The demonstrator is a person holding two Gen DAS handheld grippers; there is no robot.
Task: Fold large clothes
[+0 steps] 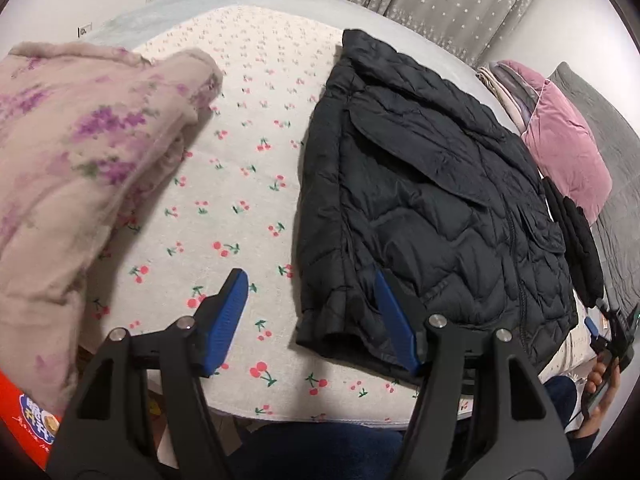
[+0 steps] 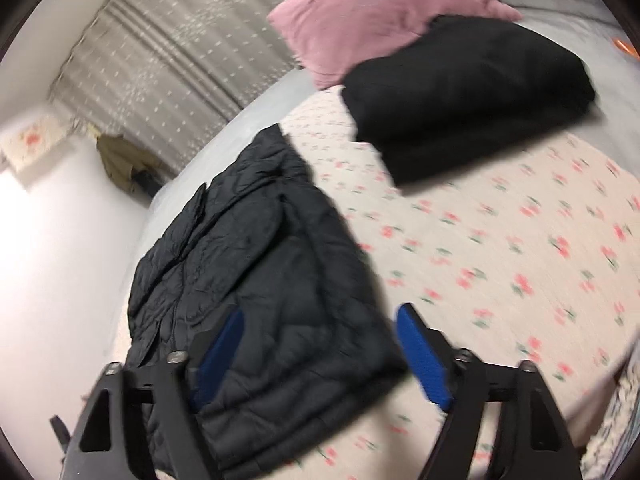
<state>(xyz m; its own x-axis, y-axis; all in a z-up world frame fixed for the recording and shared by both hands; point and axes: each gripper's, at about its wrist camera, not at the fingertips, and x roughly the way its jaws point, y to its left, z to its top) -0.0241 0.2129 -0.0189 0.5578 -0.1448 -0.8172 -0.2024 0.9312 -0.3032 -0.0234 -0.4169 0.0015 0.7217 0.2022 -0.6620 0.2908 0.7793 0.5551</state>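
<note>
A black quilted puffer jacket (image 1: 432, 208) lies spread flat on the cherry-print sheet (image 1: 240, 184). My left gripper (image 1: 308, 274) hovers open above the jacket's near left edge, by a sleeve cuff. One blue pad is over the sheet and the other over the jacket; nothing is pinched. In the right wrist view, which is blurred, the same jacket (image 2: 260, 280) runs from the near edge toward the wall. My right gripper (image 2: 320, 310) stands open over the jacket's near corner, with the fabric lying flat below its fingers. A hand (image 1: 600, 376) holds that gripper at the frame's right edge.
A folded black garment (image 2: 468, 96) rests on the sheet near a pink pillow (image 2: 380, 12). A bulky lilac-flowered garment (image 1: 80, 160) is heaped at the left. A red package (image 1: 28, 412) sits below it. Grey curtains (image 1: 440, 0) hang behind the bed.
</note>
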